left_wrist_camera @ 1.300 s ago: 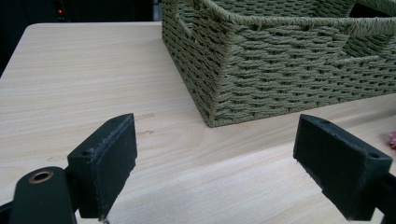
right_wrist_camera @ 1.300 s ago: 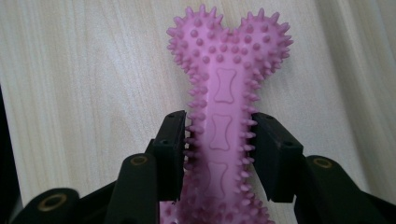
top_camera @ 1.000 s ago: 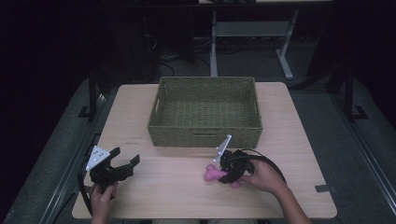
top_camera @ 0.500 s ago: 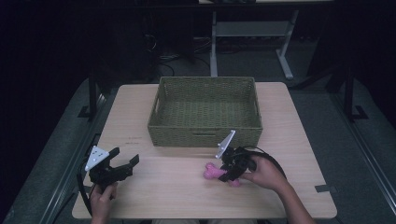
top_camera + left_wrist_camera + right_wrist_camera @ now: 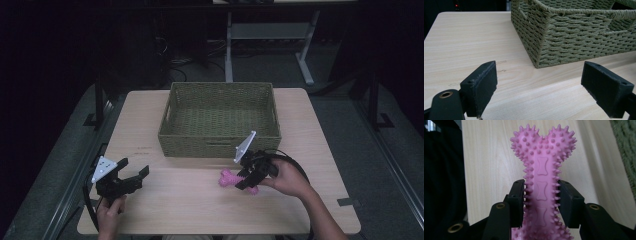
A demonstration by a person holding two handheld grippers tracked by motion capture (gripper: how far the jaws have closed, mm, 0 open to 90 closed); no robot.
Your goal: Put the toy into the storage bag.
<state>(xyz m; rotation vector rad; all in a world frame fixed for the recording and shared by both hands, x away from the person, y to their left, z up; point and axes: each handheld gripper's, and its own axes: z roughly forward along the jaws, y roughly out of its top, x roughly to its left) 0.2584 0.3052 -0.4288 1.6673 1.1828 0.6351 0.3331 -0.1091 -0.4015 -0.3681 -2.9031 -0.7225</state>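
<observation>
A: Where does everything sit relative to the woven basket (image 5: 220, 119)?

B: The basket stands at the middle of the wooden table (image 5: 190, 200), toward the far side. The pink spiky bone toy (image 5: 235, 181) is just in front of its near wall, toward the right corner, close above the tabletop.

A: What has hold of it?

B: The right gripper (image 5: 248, 179). In the right gripper view, the two black jaws press against either side of the toy's shaft (image 5: 541, 195), closed as far as the shaft allows, with the knobbed end sticking out past them. The person's right hand (image 5: 287, 177) holds that gripper, just in front of the basket's right corner.

A: And the other one?

B: The left gripper (image 5: 134, 176) is well off the basket's near-left corner, held by the left hand (image 5: 111, 210). Its jaws are spread wide with nothing between them; in the left gripper view the basket's corner (image 5: 541, 53) shows beyond the gap.
</observation>
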